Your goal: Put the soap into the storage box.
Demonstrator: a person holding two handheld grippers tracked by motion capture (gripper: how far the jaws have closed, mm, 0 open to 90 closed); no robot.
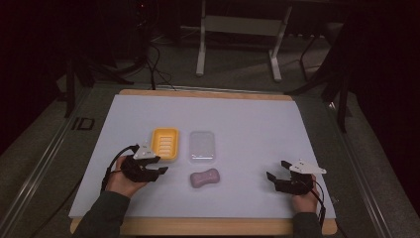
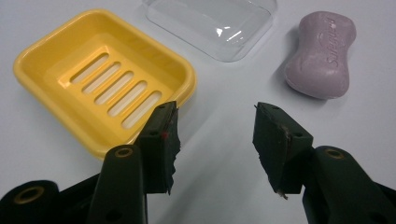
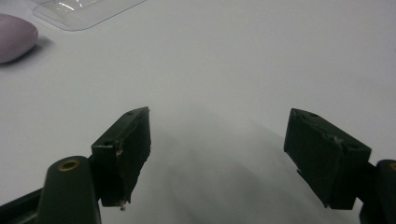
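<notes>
Three things lie ahead of me on the white table (image 1: pixel 257 124), and the one I take for the job's own is the soap bar (image 1: pixel 205 178): pale mauve, waisted like a peanut, with raised lettering on its top face that I cannot read. It sits flat on the bare surface, nearer my side than the other two. The yellow soap dish (image 1: pixel 165 144) with its slotted floor stands beyond it to the left, and the clear lid (image 1: pixel 202 147) lies just beside the dish on its right, apart from it and almost straight behind the soap.

My left gripper (image 1: pixel 159 165) hovers just beside the near right corner of the dish, jaws parted with nothing between them. In the left gripper view one pad crosses the dish rim, though I cannot say it touches. My right gripper (image 1: pixel 278 169) is well off to the right over bare table, jaws spread wide and empty.

I judge the soap the awkward piece. Its rounded, smooth sides could squirt out of a pinch taken anywhere but the narrow waist, and a hard squeeze might mark it. The dish is light, so my left jaw so near its rim could nudge it into the lid. The lid's clear edges are hard to read against the white, so a jaw might clip it.
</notes>
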